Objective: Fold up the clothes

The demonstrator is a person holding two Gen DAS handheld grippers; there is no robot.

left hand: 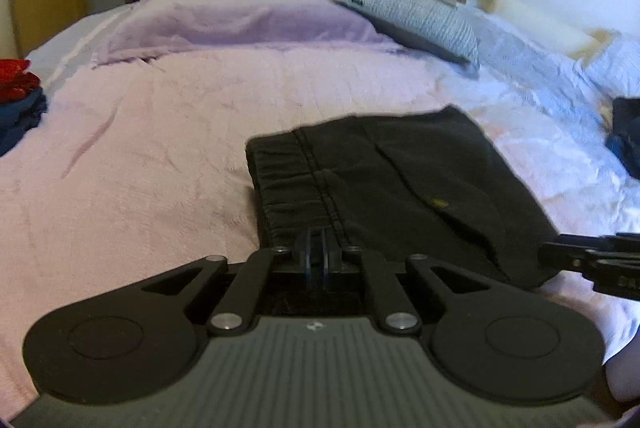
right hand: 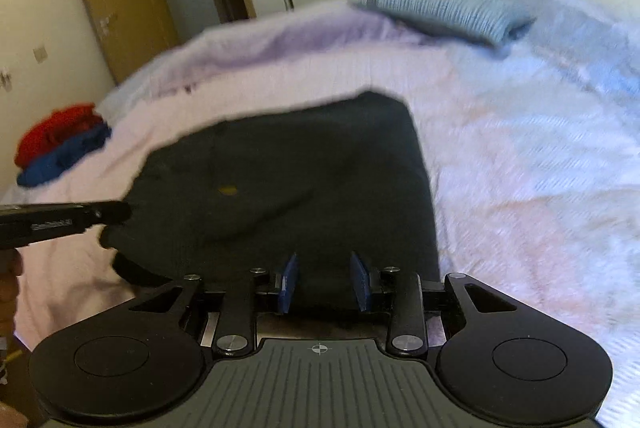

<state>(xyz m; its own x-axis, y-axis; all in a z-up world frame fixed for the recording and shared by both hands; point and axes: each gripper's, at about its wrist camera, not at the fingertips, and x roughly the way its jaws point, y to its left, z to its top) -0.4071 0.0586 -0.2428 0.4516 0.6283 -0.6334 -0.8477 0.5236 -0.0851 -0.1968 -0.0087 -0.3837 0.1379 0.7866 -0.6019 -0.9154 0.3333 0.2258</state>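
Note:
A black garment [left hand: 392,188], folded into a rough rectangle with an elastic waistband at its left, lies on the pink blanket [left hand: 140,168]. My left gripper [left hand: 319,248] is shut at the garment's near edge by the waistband seam; whether cloth is between the fingers is hidden. My right gripper [right hand: 325,282] is open, its blue pads [right hand: 289,282] spread over the near edge of the same garment [right hand: 300,180]. The right gripper also shows at the right edge of the left wrist view [left hand: 592,262]. The left gripper shows at the left of the right wrist view [right hand: 64,220].
A pile of red and blue clothes [right hand: 60,144] sits at the bed's left side. A grey knitted pillow [left hand: 420,16] and a purple blanket [left hand: 240,20] lie at the far end. Dark clothing [left hand: 624,140] lies at the right edge. Wardrobe and door stand behind.

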